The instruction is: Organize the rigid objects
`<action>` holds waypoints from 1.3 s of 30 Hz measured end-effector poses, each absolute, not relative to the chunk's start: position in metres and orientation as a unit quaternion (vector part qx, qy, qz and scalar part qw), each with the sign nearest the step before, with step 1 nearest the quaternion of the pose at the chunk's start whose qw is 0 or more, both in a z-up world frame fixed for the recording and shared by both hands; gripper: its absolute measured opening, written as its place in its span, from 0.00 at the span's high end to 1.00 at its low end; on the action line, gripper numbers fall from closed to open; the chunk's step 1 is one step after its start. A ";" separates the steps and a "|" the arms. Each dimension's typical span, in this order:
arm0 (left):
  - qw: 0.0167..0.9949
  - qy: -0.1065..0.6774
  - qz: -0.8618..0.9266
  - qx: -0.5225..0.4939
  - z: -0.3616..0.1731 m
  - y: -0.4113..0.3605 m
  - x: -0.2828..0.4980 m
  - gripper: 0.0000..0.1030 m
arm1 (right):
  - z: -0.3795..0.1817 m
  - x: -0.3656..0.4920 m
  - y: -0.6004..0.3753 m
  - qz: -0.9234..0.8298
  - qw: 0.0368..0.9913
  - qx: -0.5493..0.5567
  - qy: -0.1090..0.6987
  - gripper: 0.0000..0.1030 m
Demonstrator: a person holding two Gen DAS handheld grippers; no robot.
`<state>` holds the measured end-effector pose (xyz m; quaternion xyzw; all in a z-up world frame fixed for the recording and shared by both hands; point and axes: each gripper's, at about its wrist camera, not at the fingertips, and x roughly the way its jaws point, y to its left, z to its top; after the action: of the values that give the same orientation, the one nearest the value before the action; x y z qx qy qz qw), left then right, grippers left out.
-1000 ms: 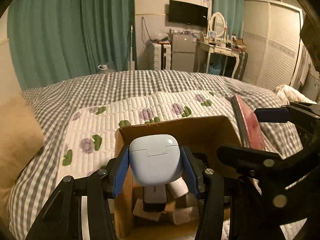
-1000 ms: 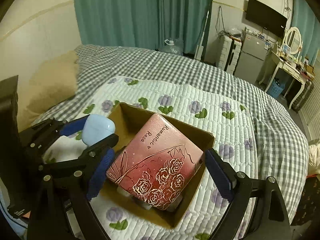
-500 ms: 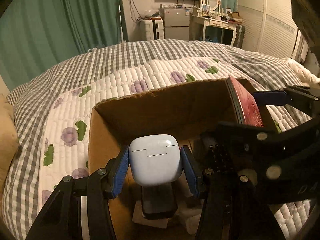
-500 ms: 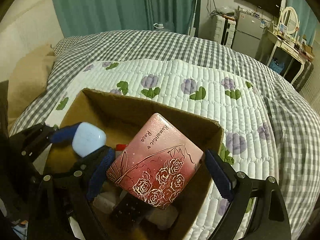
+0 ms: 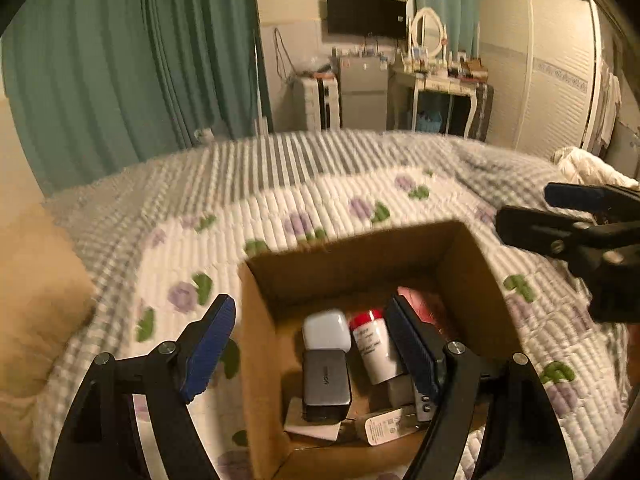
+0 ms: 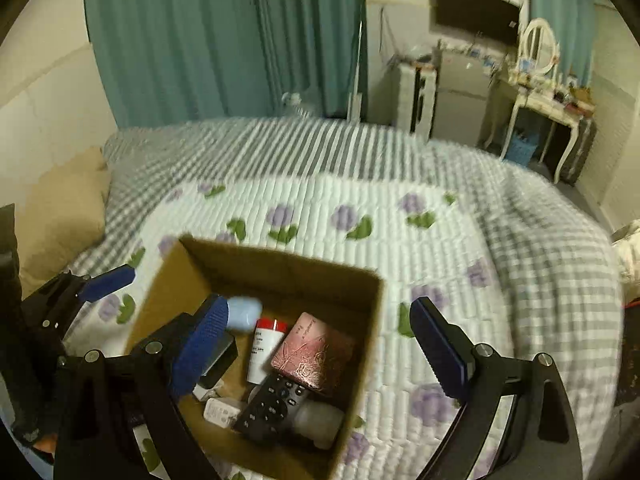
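A brown cardboard box [image 5: 472,280] [image 6: 280,268] stands on the bed. Inside lie a pale blue earbud case [image 5: 325,329] [image 6: 244,312], a pink rose-printed box [image 6: 312,356] [image 5: 420,300], a white bottle with a red cap [image 5: 374,346] [image 6: 264,348], a grey power bank [image 5: 326,384] and a black remote [image 6: 272,404]. My left gripper [image 5: 308,356] is open and empty above the box's near left side. My right gripper [image 6: 320,356] is open and empty above the box; it also shows in the left wrist view [image 5: 576,216].
The box rests on a white quilt with purple flowers [image 6: 360,208] over a grey checked bedspread [image 5: 280,160]. A tan pillow [image 5: 36,292] lies at the left. Green curtains, a dressing table and a wardrobe stand beyond the bed.
Both grippers have opened. The earbud case and the pink box have dropped into the cardboard box, and both grippers have pulled up and back.
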<state>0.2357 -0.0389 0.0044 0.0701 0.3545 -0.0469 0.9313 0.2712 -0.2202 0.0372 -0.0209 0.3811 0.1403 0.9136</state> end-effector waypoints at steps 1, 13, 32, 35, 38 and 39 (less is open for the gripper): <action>0.936 0.341 -0.041 0.074 0.014 -0.039 0.229 0.22 | 0.049 0.262 -0.223 0.138 0.919 -0.023 0.369 0.10; 0.984 0.165 0.003 0.070 0.123 -0.033 0.108 0.05 | 0.167 0.122 -0.237 0.134 0.969 -0.041 0.204 0.07; 0.987 0.159 -0.027 0.027 0.049 -0.018 0.046 0.00 | 0.059 0.046 -0.235 0.105 0.985 -0.007 0.136 0.00; 0.986 0.165 -0.015 0.030 0.030 -0.015 0.044 0.00 | 0.039 0.057 -0.234 0.108 0.981 0.000 0.160 0.00; 0.986 0.164 -0.010 0.032 0.023 -0.013 0.039 0.00 | 0.025 0.064 -0.224 0.098 0.979 -0.033 0.173 0.00; 0.986 0.162 -0.009 0.029 0.021 -0.012 0.037 0.00 | 0.023 0.066 -0.223 0.098 0.979 -0.033 0.177 0.00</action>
<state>0.0371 -0.0115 0.0210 0.0293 0.1622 -0.0094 0.9863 0.0656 -0.2230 0.0229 -0.0328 0.1768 0.0979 0.9788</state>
